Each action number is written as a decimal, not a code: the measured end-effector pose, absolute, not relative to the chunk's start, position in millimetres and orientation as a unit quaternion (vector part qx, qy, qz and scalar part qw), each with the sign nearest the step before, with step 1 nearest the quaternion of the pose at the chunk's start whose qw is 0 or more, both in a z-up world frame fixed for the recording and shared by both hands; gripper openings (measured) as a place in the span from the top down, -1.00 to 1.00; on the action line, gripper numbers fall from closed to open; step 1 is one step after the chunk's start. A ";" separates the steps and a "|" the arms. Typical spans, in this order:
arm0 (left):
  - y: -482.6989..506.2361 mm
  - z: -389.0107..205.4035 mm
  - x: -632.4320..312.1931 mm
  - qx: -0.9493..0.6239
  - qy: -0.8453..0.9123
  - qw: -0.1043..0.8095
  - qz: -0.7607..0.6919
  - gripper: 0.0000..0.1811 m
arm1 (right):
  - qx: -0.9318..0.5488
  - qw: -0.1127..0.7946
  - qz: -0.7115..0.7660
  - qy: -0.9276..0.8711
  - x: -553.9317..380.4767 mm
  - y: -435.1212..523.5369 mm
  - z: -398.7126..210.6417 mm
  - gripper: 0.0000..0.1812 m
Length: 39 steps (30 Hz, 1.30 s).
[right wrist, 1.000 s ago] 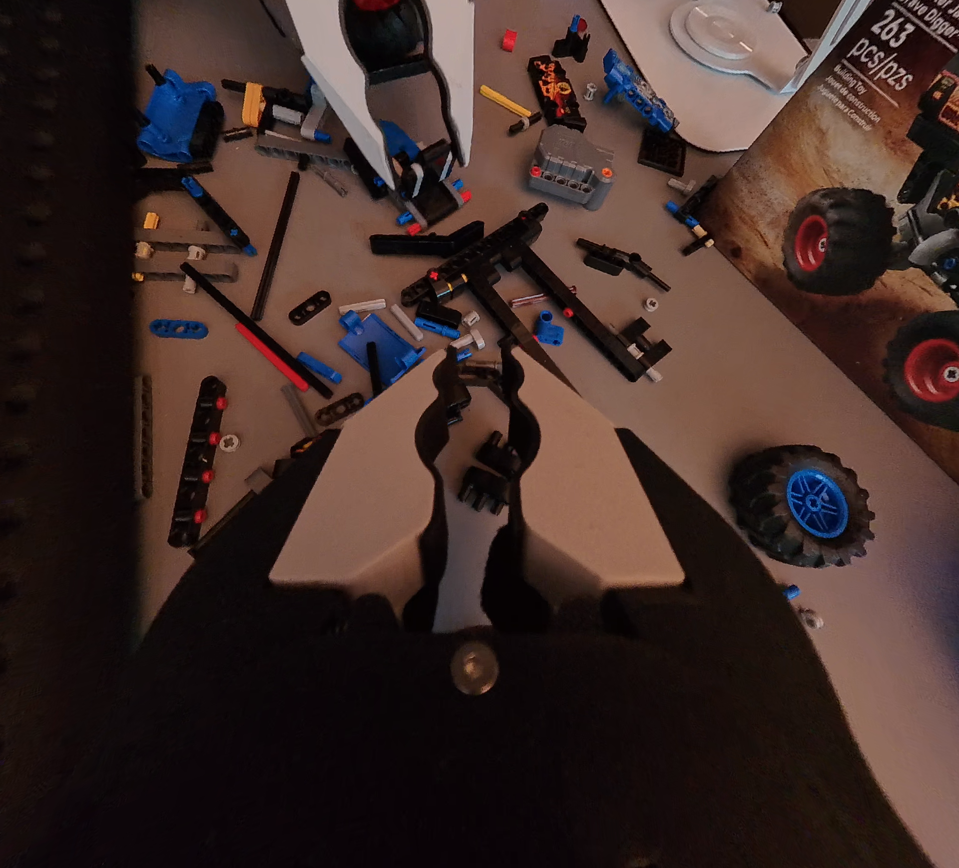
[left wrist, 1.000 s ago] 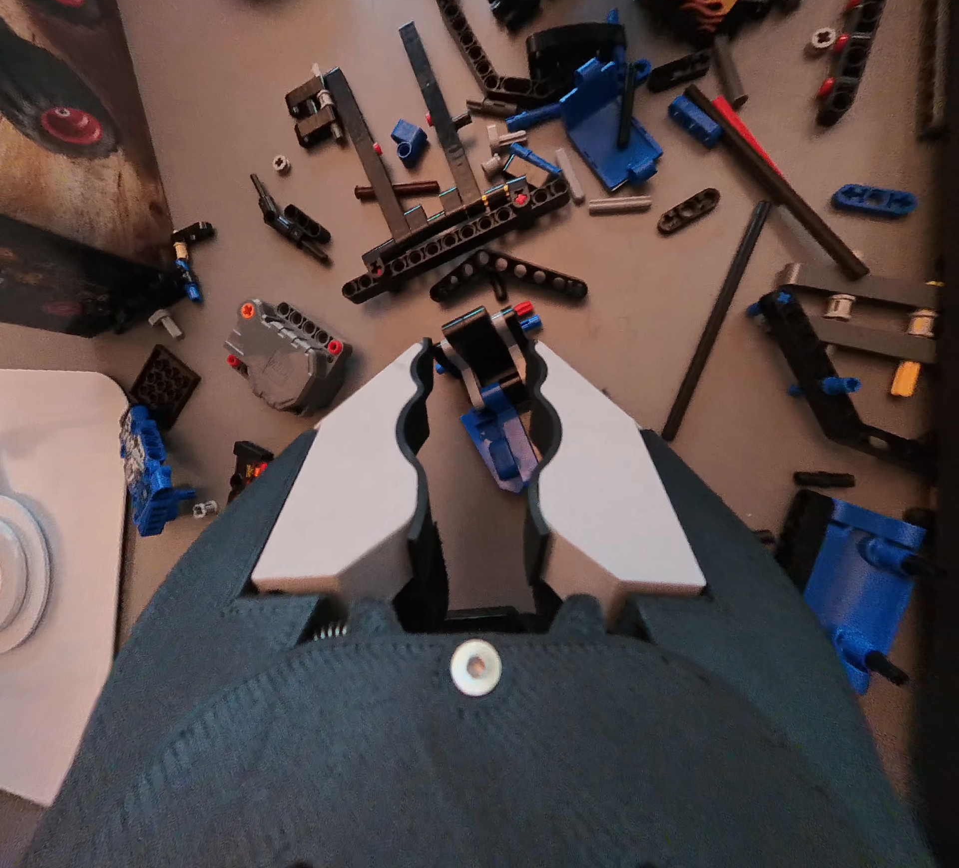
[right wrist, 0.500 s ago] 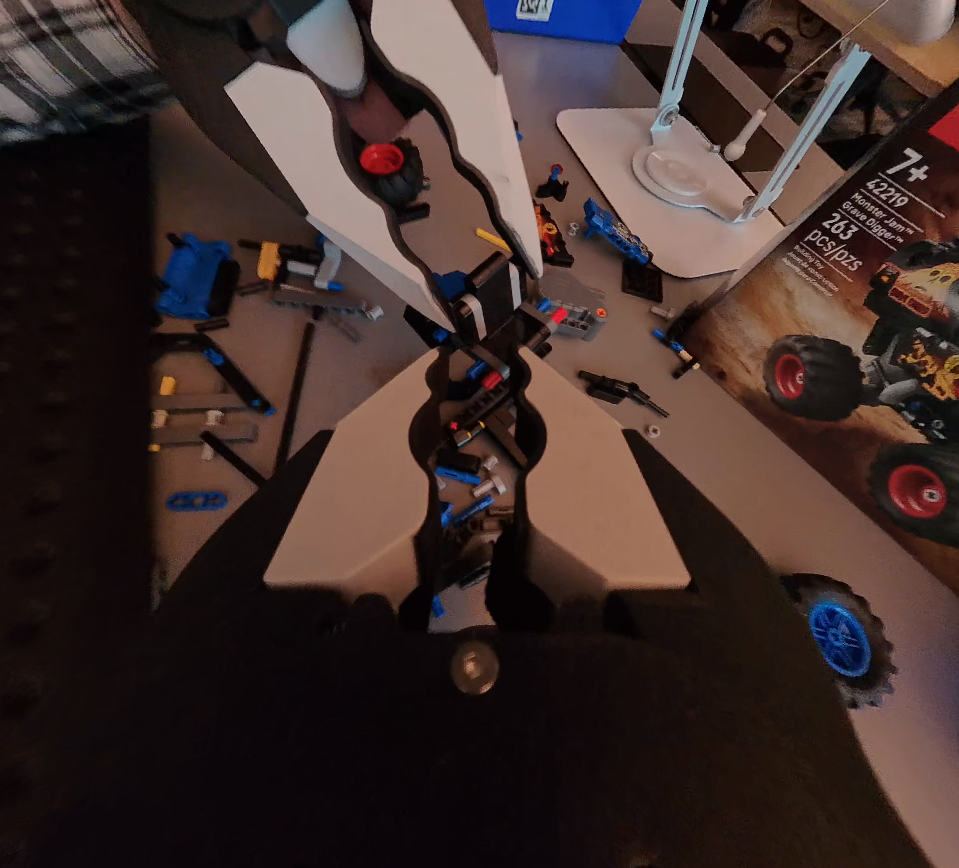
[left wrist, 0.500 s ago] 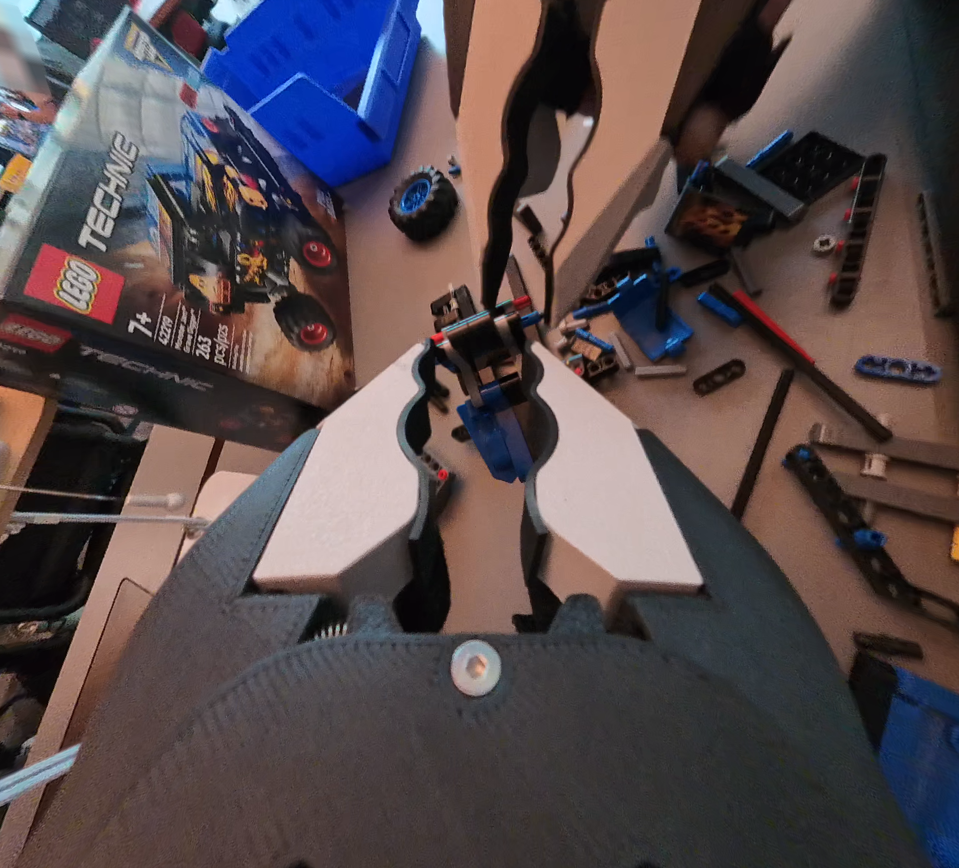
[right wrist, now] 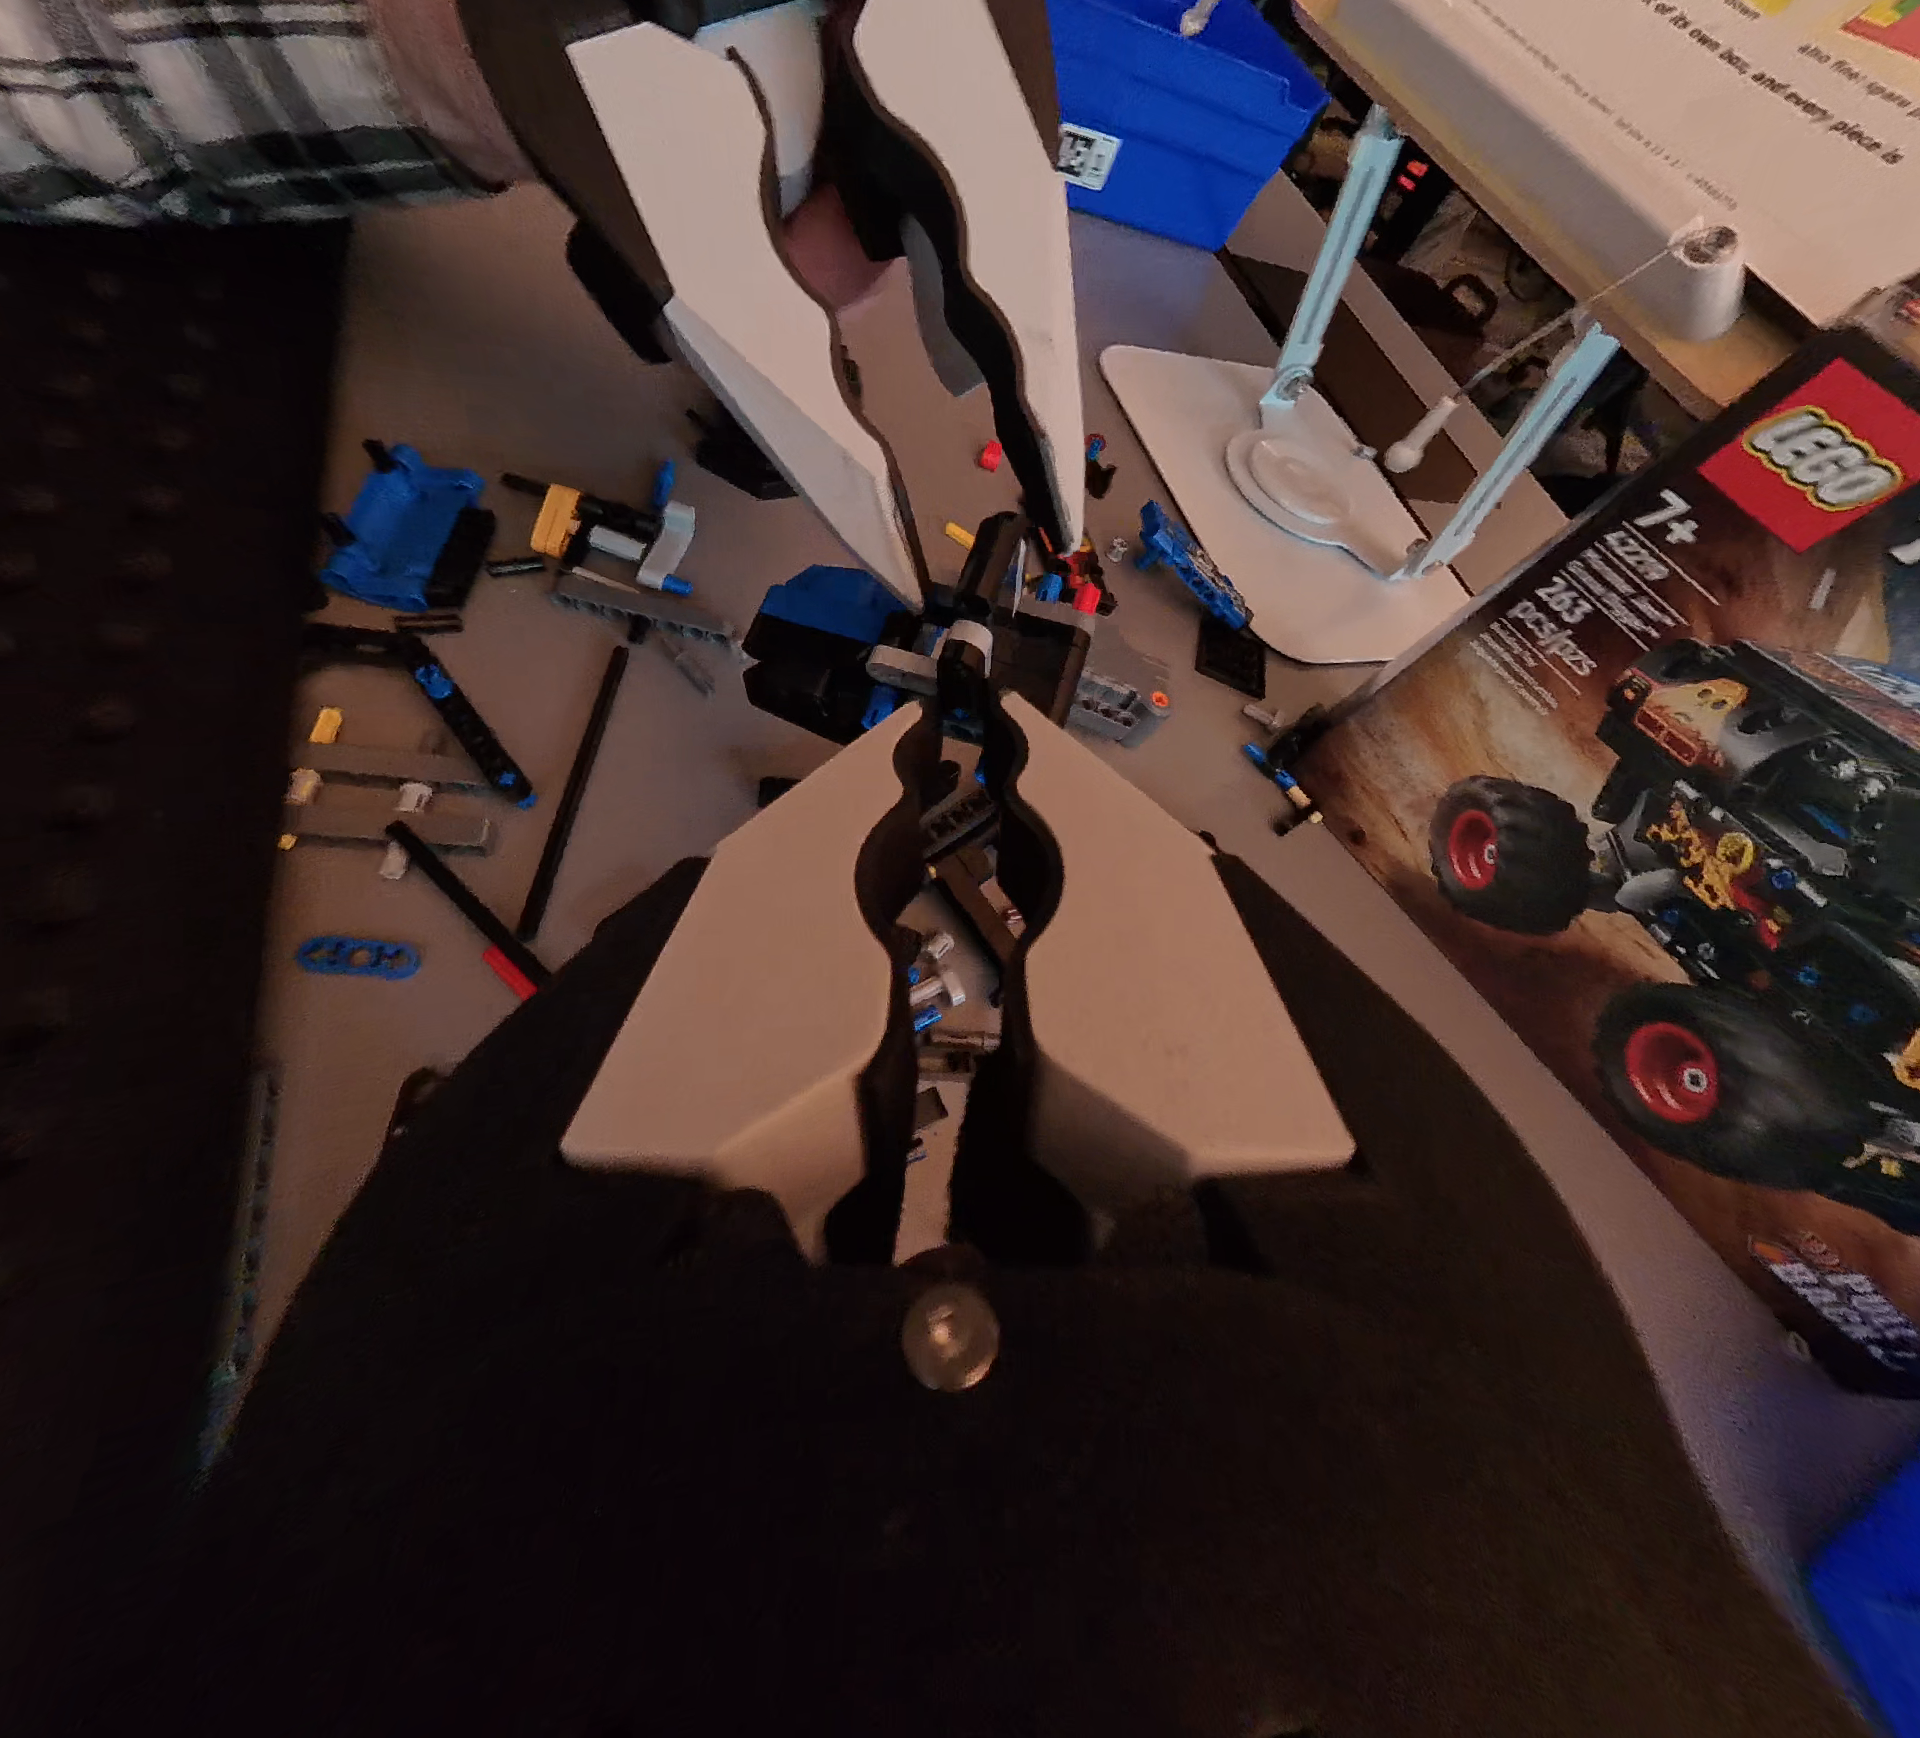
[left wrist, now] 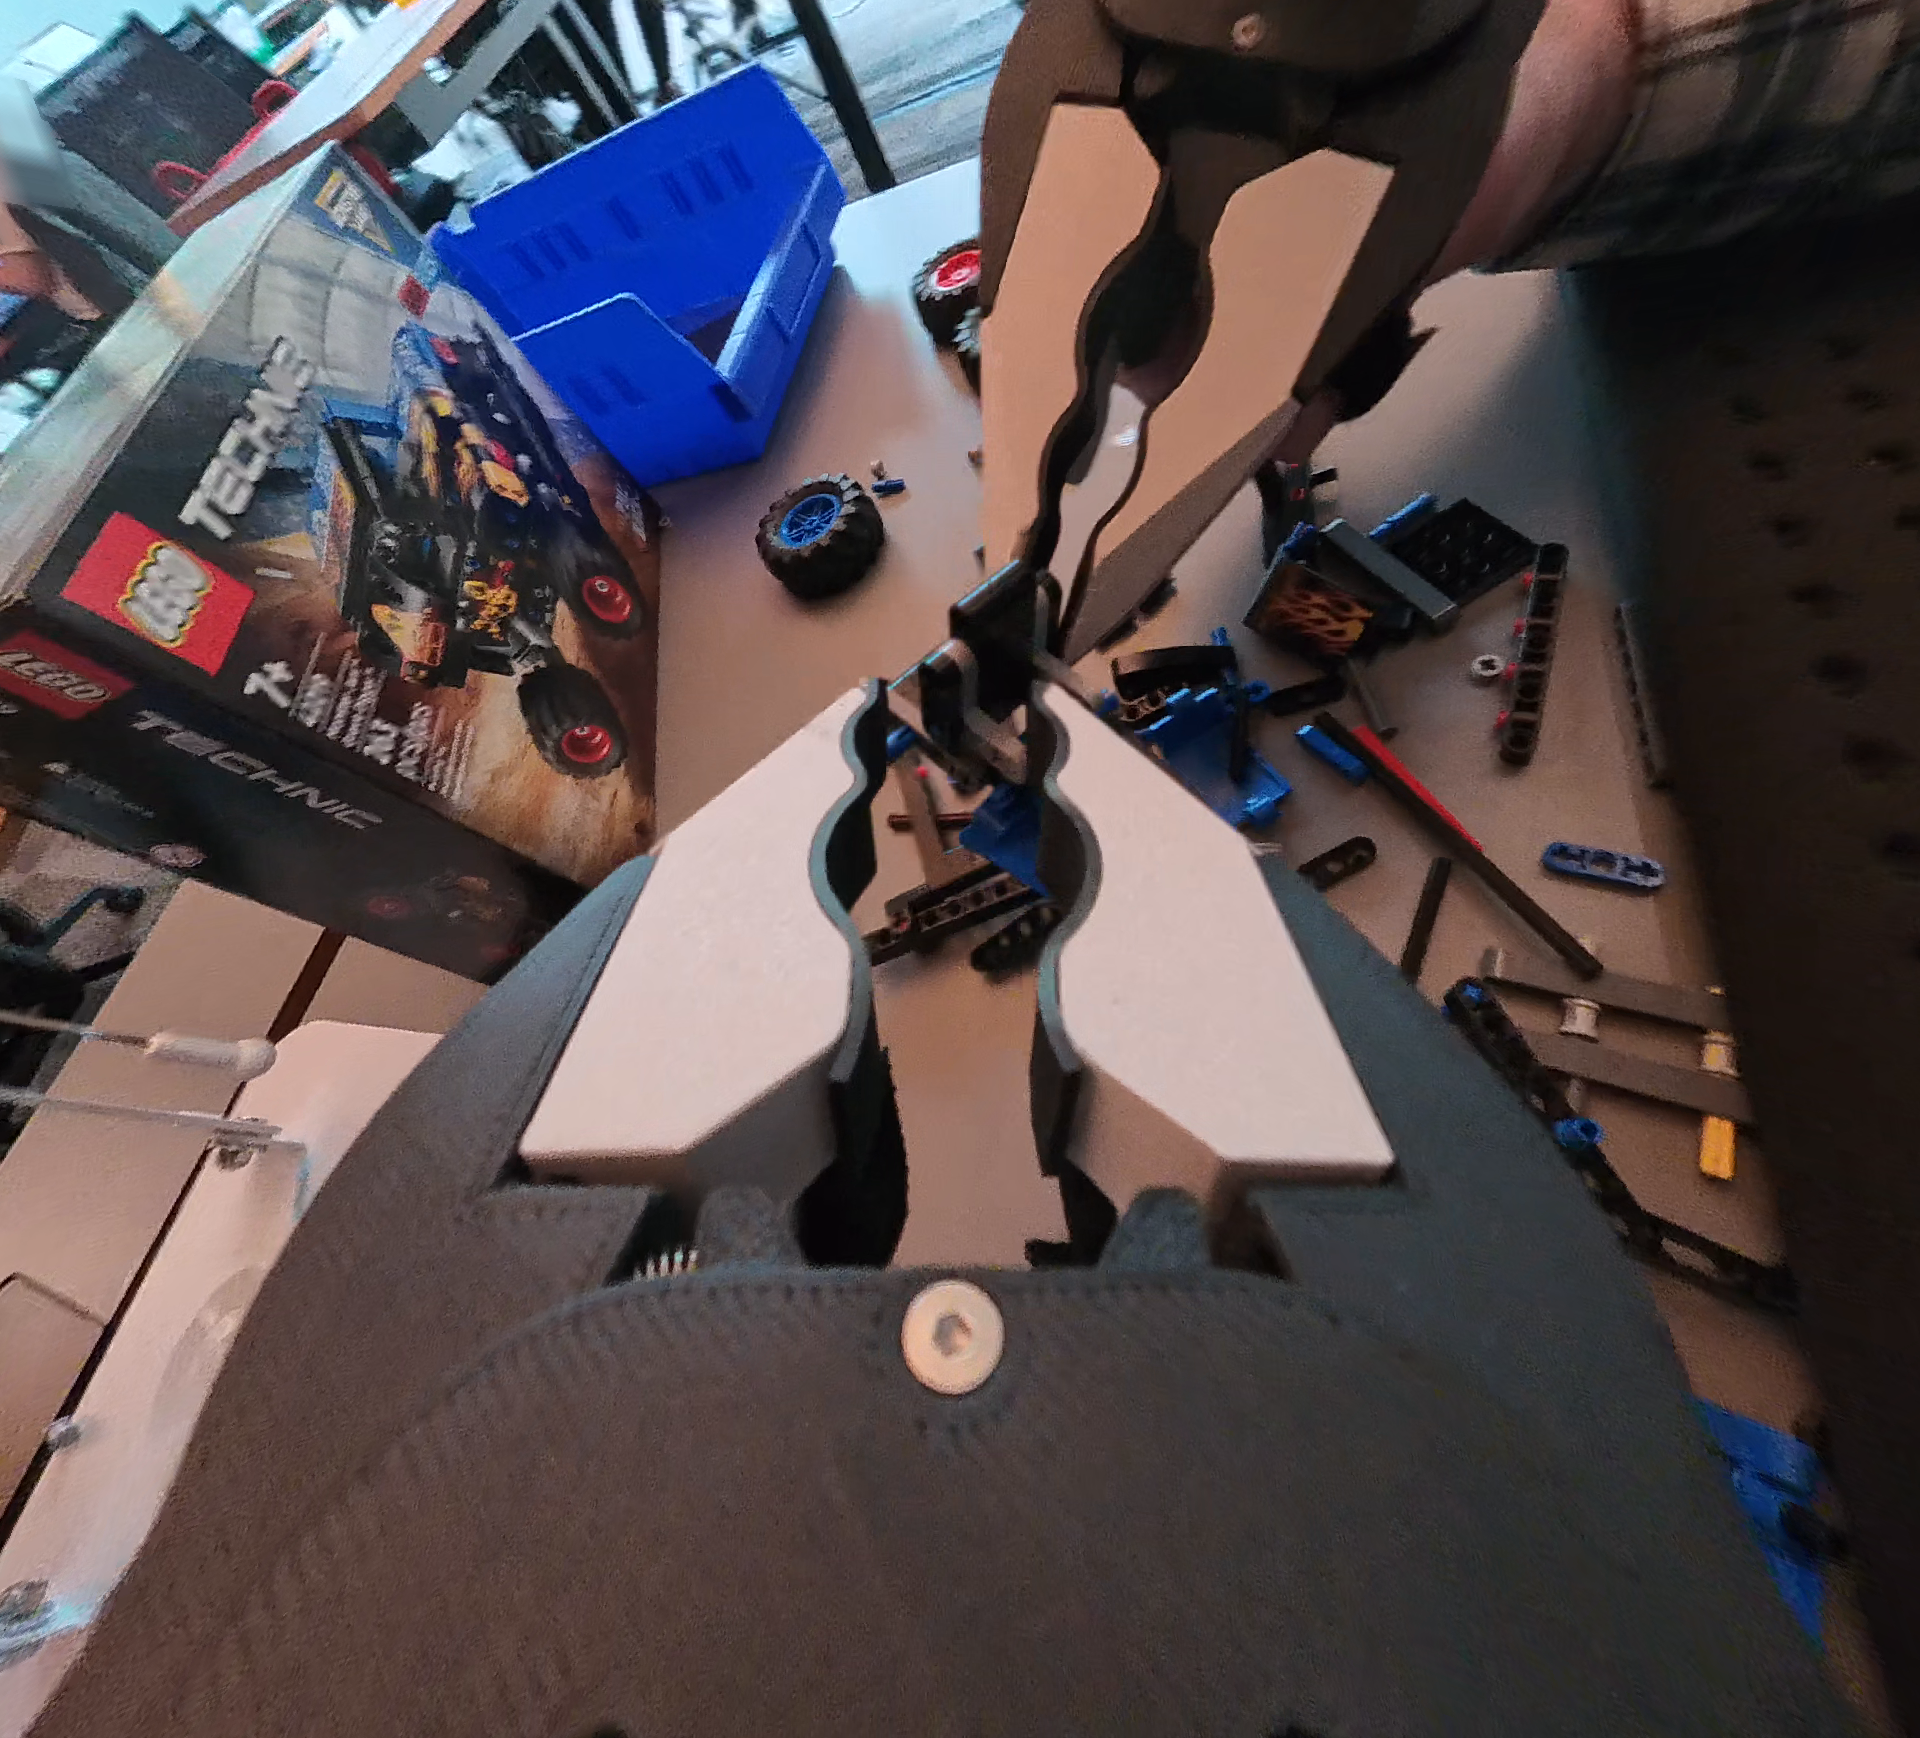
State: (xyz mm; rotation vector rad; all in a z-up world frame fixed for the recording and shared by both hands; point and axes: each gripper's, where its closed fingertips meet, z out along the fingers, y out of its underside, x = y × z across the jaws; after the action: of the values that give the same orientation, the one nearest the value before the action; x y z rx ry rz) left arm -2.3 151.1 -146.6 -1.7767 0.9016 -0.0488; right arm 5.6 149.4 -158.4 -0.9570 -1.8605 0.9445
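We hold a small black, grey and blue brick assembly [left wrist: 977, 701] above the desk [left wrist: 914, 254], our left gripper [left wrist: 961, 712] clamped on it, our right gripper [right wrist: 961, 712] pinched nearly closed on a black piece [right wrist: 961, 680] at its far end, loose bricks [left wrist: 1434, 815] scattered beneath, a toy box [left wrist: 343, 566] beside.

White finger plates [left wrist: 727, 961] are seen on a black 3D-printed gripper body [left wrist: 935, 1532]. A black-grey-blue brick assembly [left wrist: 987, 680] is noted, plus a glossy blue plastic bin [left wrist: 665, 306], a blue-hubbed black tyre [left wrist: 821, 533], and a plaid grey-white sleeve [right wrist: 187, 15].
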 end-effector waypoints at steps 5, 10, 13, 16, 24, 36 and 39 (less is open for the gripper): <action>149.9 -150.7 6.5 -0.741 0.402 0.538 -0.016 0.85 | -0.368 0.397 0.383 -0.748 8.6 143.0 -160.7 0.94; 150.1 -142.5 10.8 -0.731 0.394 0.556 -0.030 0.92 | -0.385 0.374 0.451 -0.713 13.3 144.0 -147.2 0.82; 150.3 -145.2 14.3 -0.731 0.401 0.551 -0.024 0.94 | -0.384 0.389 0.445 -0.710 13.5 147.6 -144.1 0.93; 147.9 -148.6 16.7 -0.730 0.410 0.545 -0.033 0.94 | -0.372 0.390 0.434 -0.722 15.4 145.7 -147.6 0.94; 132.2 -133.4 29.8 -0.699 0.429 0.564 -0.099 0.94 | -0.328 0.369 0.493 -0.716 29.5 129.8 -130.6 0.95; 130.3 -132.4 30.7 -0.699 0.424 0.563 -0.122 0.94 | -0.329 0.350 0.522 -0.705 35.3 129.6 -127.9 0.94; 130.3 -127.5 28.9 -0.693 0.418 0.575 -0.122 0.95 | -0.350 0.359 0.521 -0.690 34.7 142.9 -127.7 0.78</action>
State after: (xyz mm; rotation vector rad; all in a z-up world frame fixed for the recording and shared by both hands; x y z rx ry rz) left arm 28.9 130.3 -127.5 -1.6222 0.9800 -0.2861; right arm 34.7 142.9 -127.7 -0.9032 -1.7805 1.3438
